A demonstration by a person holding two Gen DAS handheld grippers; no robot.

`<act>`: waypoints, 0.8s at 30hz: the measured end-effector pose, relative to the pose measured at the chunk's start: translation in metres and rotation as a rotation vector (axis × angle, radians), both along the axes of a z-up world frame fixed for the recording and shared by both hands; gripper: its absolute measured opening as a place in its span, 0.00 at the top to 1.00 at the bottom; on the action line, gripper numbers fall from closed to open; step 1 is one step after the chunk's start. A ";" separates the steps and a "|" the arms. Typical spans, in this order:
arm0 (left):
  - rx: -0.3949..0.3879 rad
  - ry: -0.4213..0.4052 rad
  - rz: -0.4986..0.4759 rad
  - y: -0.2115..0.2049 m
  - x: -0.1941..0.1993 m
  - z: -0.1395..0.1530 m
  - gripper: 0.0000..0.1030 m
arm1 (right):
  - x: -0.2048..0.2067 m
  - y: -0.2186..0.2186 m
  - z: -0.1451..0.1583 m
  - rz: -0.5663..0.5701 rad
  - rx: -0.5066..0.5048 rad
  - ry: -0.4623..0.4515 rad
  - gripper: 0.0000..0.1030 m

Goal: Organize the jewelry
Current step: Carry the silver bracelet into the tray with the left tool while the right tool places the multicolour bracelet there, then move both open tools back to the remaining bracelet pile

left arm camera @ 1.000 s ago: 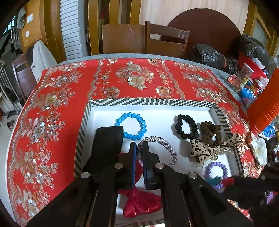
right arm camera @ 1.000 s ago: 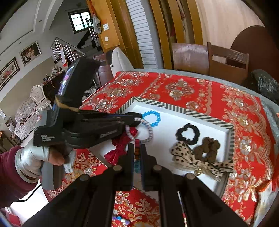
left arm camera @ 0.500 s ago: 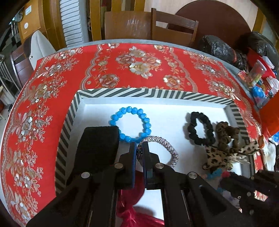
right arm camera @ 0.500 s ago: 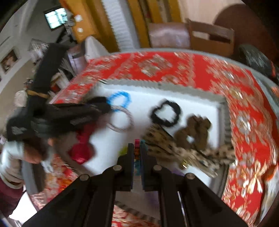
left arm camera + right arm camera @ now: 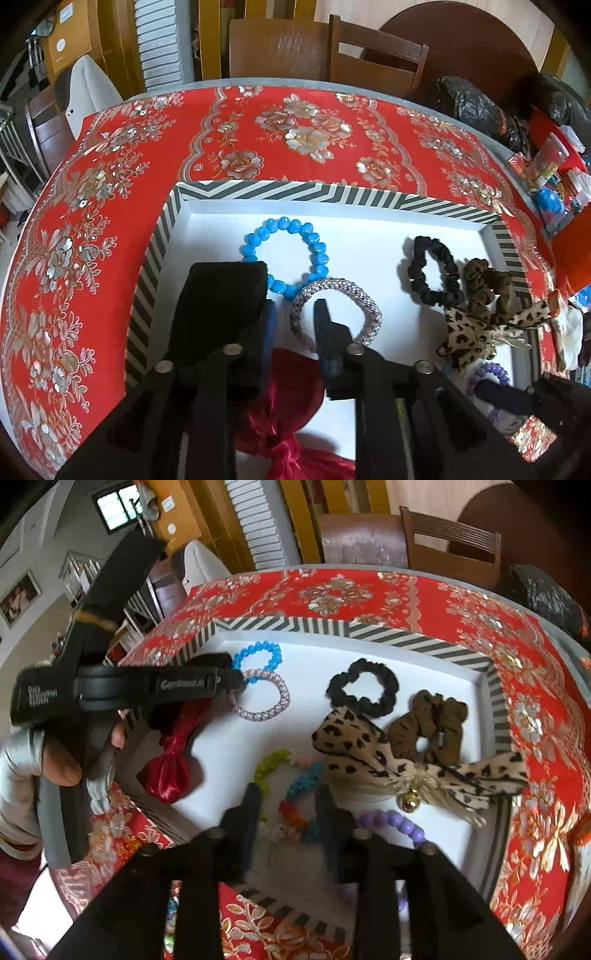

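Both grippers have just opened their jaws. One second ago each pair was pressed together on a bracelet; now both pairs stand spread with nothing pinched.

The left gripper (image 5: pixel 295 325) has let go of the silver bracelet (image 5: pixel 336 308). The bracelet lies flat on the white floor of the striped tray (image 5: pixel 295 192), just beside the blue bead bracelet (image 5: pixel 284 254) and possibly touching it. One finger stands inside the silver ring, the other outside it; neither pad presses on it.

The right gripper (image 5: pixel 288 805) has let go of the multicoloured bead bracelet (image 5: pixel 291 794). It lies in the near part of the tray, between the red bow (image 5: pixel 170 760) and the leopard bow (image 5: pixel 406 760), with the purple bead bracelet (image 5: pixel 391 821) close by. The spread fingers straddle its near part.

Judgement: two more pieces are placed, so this step is done and both grippers are free to withdraw.

Orientation: the silver bracelet is a closed ring and points nowhere; it looks slightly oval, with its long axis running from the tray's left side to its right. The multicoloured bracelet lies loose and uneven, elongated from the near edge of the tray toward the far edge.
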State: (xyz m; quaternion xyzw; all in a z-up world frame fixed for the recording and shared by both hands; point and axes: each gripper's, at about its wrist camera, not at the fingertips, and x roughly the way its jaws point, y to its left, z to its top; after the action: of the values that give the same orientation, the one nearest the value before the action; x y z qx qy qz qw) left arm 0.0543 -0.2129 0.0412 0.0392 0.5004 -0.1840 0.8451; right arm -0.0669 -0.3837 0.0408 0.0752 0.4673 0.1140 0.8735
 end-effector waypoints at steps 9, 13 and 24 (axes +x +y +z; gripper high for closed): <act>-0.043 -0.054 -0.025 0.014 -0.032 0.029 0.85 | -0.026 -0.013 0.027 -0.062 -0.028 -0.068 0.57; -0.043 -0.088 -0.034 0.023 -0.057 0.040 0.85 | -0.041 -0.012 0.035 -0.079 -0.059 -0.093 0.53; -0.002 -0.153 -0.044 0.043 -0.113 0.050 0.85 | -0.083 -0.007 0.044 -0.061 -0.088 -0.121 0.50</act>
State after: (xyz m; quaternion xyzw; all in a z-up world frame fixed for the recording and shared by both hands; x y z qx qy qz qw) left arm -0.0583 -0.1695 0.0908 0.0633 0.4332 -0.1992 0.8767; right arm -0.1494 -0.3908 0.0853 0.0441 0.4156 0.0711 0.9057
